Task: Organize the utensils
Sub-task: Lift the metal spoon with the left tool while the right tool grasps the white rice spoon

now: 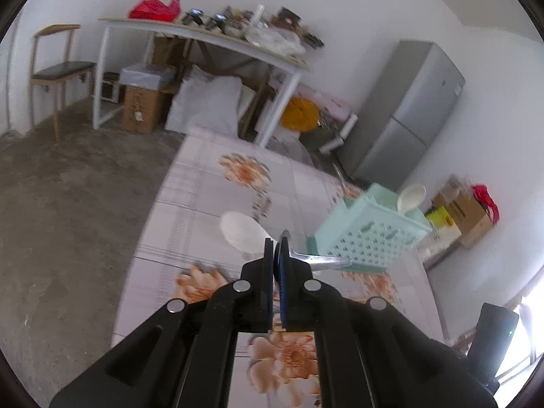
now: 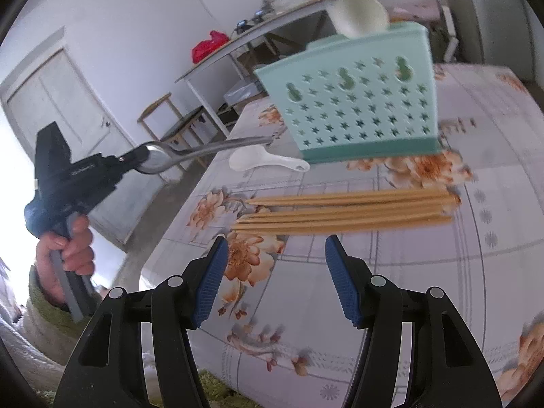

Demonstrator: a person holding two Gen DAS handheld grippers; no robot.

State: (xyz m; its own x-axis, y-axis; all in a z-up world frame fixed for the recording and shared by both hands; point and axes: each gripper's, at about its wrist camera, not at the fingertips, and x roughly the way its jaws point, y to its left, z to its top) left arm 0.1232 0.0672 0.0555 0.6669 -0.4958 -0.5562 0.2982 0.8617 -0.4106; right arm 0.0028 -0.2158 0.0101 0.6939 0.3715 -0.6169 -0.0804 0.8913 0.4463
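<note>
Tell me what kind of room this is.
Probably a plain home kitchen or dining room used partly for storage: a grey fridge, a floral-cloth table with a utensil holder, and a cluttered side table.

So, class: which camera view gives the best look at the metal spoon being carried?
The right wrist view: the metal spoon shows whole, bowl clamped in the left gripper, handle toward the green holder. The left wrist view shows only its handle beyond the fingers.
</note>
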